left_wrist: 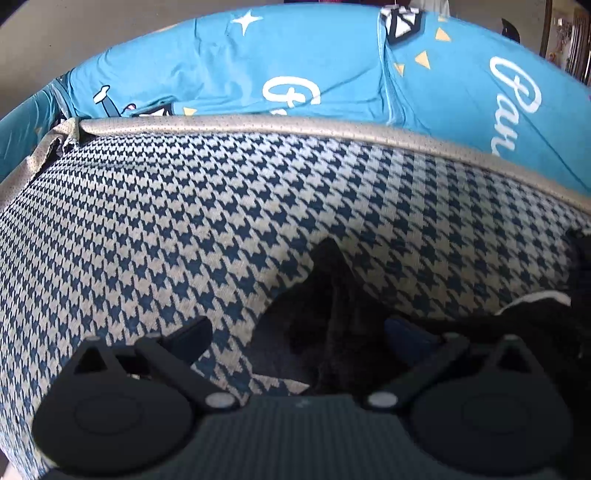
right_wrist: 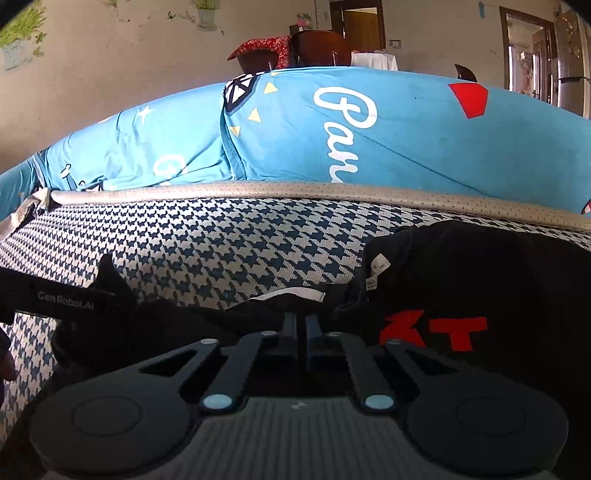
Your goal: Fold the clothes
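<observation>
Right wrist view shows the right gripper (right_wrist: 301, 317) clamped on the black garment (right_wrist: 461, 280), the left gripper (left_wrist: 295, 332) apart: likely mid-fold, next carrying the edge over.

Black garment (right_wrist: 480, 280) with red letters; blue-white houndstooth mat (left_wrist: 166, 221).

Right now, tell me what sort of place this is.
Most likely a home living or dining room: a sofa cushion in houndstooth fabric under a black garment, a blue printed sheet behind it, leafy wall decals, and a dining table near doorways.
</observation>
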A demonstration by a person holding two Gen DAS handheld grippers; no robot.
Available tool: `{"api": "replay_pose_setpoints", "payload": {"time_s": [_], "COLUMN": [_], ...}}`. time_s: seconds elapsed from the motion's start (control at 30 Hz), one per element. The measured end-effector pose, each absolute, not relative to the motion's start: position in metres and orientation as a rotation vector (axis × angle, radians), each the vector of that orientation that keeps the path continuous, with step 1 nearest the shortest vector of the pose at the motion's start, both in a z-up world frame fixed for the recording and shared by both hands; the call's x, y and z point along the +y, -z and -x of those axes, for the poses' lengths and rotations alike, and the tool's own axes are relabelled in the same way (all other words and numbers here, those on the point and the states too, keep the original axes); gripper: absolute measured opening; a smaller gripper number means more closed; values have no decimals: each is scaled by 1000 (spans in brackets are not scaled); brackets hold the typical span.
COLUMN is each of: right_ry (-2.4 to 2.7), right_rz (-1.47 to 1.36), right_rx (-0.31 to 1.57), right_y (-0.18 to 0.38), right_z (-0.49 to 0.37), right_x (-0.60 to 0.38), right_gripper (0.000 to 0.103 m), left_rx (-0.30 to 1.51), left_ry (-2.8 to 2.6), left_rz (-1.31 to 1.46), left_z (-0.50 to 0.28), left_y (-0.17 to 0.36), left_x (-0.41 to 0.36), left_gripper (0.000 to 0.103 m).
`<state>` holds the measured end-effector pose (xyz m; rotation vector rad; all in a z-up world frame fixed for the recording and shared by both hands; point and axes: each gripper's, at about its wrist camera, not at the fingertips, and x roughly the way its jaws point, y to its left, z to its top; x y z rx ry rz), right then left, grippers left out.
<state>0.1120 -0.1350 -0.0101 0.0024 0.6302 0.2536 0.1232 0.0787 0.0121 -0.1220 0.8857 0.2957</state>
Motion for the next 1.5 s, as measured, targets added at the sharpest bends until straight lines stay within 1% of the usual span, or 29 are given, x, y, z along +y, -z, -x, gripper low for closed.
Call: {"api": "replay_pose_setpoints", "payload": {"time_s": [0.1, 0.2, 0.47, 0.6, 0.73, 0.9, 1.0, 1.07, 1.1, 1.13, 1.17, 1.2, 1.23, 1.43, 1.5], "right_ry": [-284, -327, -402, -451, -479, -480, -449, -427, -414, -396, -380, -366, -356, -345, -348], "right_rz": [13, 55, 105, 118, 137, 89, 42, 32, 27, 21, 13, 4, -2, 4, 18], "right_rx": [601, 571, 629, 664, 683, 633, 599, 574, 560, 544, 531, 521, 513, 480, 478], "right_y": [0, -8, -8, -7, -3, -17, -25, -29, -31, -33, -34, -35, -36, -36, -34], "right_z": [-99, -83, -55, -44, -36, -38, -47, -53, -56, -58, -61, -64, -67, -87, -95], "right_x": [-137, -136, -145, -150, -152, -159, -161, -161, -161, -161, -162, -162, -162, -151, -144], "right_gripper": [6, 6, 6, 4, 4, 4, 5, 10, 16, 26, 32, 40, 43, 45, 48], "left_rx": [832, 813, 835, 818, 879, 941, 944, 951, 954, 956, 957, 957, 958, 973, 975], "left_ry": [-300, -323, -365, -390, -398, -446, -443, -435, -429, -424, -419, -415, -410, -388, -380], "left_rz": [172, 183, 114, 107, 115, 62, 30, 13, 9, 6, 2, 1, 0, 57, 55], "left_z": [-123, -128, -139, -144, -154, -155, -151, -148, -146, -144, -143, -141, -140, -131, -129], "left_y": [-31, -36, -25, -22, -9, 9, 13, 13, 14, 14, 14, 14, 14, 16, 16], "left_x": [86, 90, 77, 76, 75, 70, 67, 65, 65, 65, 65, 66, 66, 75, 76], "left_gripper": [103, 103, 103, 103, 103, 103, 103, 103, 103, 103, 103, 103, 103, 103, 103]}}
